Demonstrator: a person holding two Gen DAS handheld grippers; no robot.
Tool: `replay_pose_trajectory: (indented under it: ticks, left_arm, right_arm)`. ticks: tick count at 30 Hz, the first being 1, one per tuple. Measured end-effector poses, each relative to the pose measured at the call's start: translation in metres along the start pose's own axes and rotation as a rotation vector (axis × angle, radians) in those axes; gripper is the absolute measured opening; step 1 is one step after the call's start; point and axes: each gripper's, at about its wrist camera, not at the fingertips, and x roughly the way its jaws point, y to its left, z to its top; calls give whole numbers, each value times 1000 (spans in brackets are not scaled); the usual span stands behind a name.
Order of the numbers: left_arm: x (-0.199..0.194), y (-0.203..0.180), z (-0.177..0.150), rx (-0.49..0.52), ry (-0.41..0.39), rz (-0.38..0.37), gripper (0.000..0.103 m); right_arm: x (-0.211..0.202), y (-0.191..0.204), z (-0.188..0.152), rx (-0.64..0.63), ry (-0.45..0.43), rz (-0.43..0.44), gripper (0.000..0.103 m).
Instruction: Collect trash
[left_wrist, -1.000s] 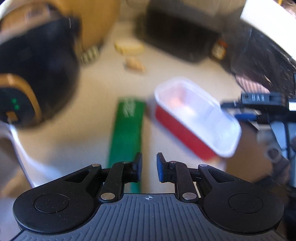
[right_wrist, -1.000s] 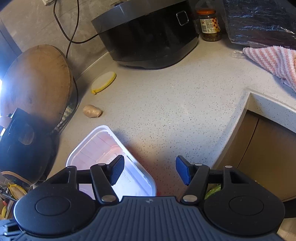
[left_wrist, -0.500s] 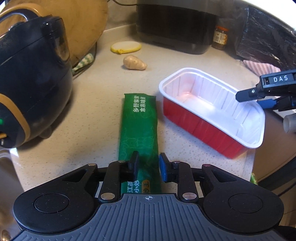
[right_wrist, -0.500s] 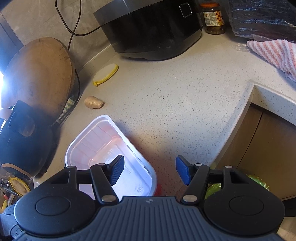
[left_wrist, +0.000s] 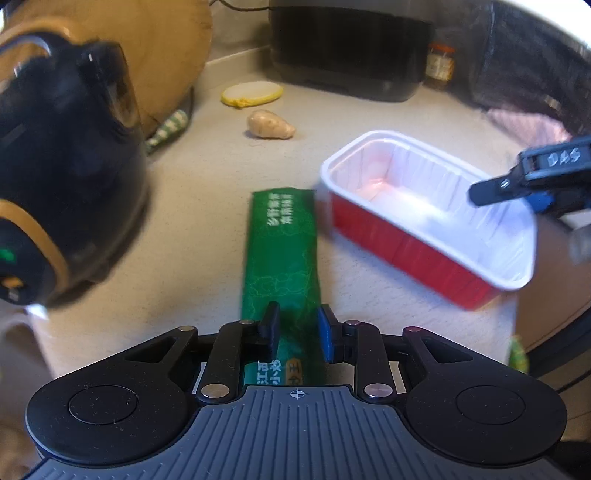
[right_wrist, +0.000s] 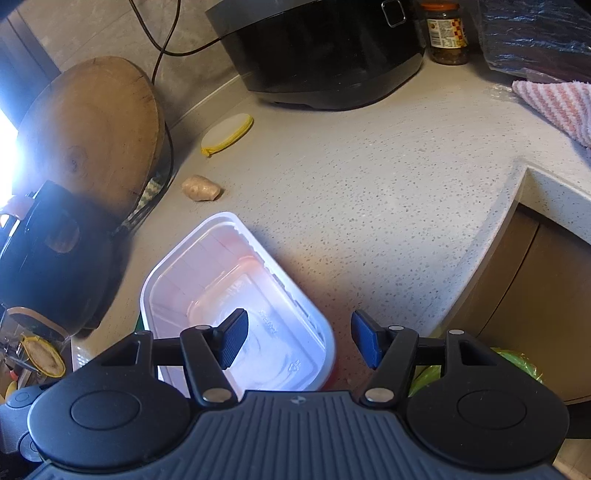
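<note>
Left tool (left_wrist: 296, 331), jaws just widened, straddles the flat green plastic wrapper (left_wrist: 282, 258) lying on the speckled worktop (left_wrist: 207, 206); not gripped. Next: lower and close on it.

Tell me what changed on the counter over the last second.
The left claw came down over the green wrapper, and its jaws have just been opening; they now straddle the wrapper without pressing it. The right claw stays open above the red tray. Nothing else moved.
</note>
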Motion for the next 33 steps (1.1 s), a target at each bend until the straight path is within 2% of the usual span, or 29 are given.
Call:
replay_pose_trajectory:
  ticks: [3,6,7,8,9,11,12,15,17,20,23,25,27,30,33]
  left_arm:
    - [-2,-1,-3,39,-3,46,27]
    - [-1,3,-8,37,-5,37,28]
    - [-1,5,-8,25,-8,21,31]
    - [-1,7,-9,6,-10,-9,40]
    - [-2,10,-10,-17,-10,-55,43]
    - [4,16,-11,-70,41,-175,44]
    - [2,16,-12,-78,18,-182,44]
    - [-14,13,-11,-35,-76,-145,41]
    - [-21,12,-4,9,-108,-113,41]
    - [-14,13,4,66,-83,-50,41]
    - [2,18,6,76,-37,-3,41]
    - [13,22,4,69,-4,-2,44]
    - [17,27,2,45,-10,-16,46]
    - [22,41,3,-52,17,-67,49]
    - [23,40,4,-38,13,-75,50]
  right_arm:
    - [-1,0,-2,-10,6,4,62]
    - [-1,-1,-5,-8,15,2,62]
    - [0,-2,-6,-7,19,0,62]
    - [1,-2,-7,-4,23,0,62]
    - [2,-3,-8,-3,27,2,62]
    - [2,-3,-9,-2,32,6,62]
    - [2,-3,-10,-3,33,8,62]
    - [-2,0,-8,-27,22,11,62]
    - [-5,4,-5,-64,8,-3,62]
    - [-8,9,1,-119,3,-12,62]
    - [-5,12,3,-132,30,12,62]
    - [-2,14,-1,-137,48,18,62]
    - [2,16,-7,-141,62,22,62]
    - [4,18,-12,-145,75,31,62]
    - [6,21,-9,-176,64,27,62]
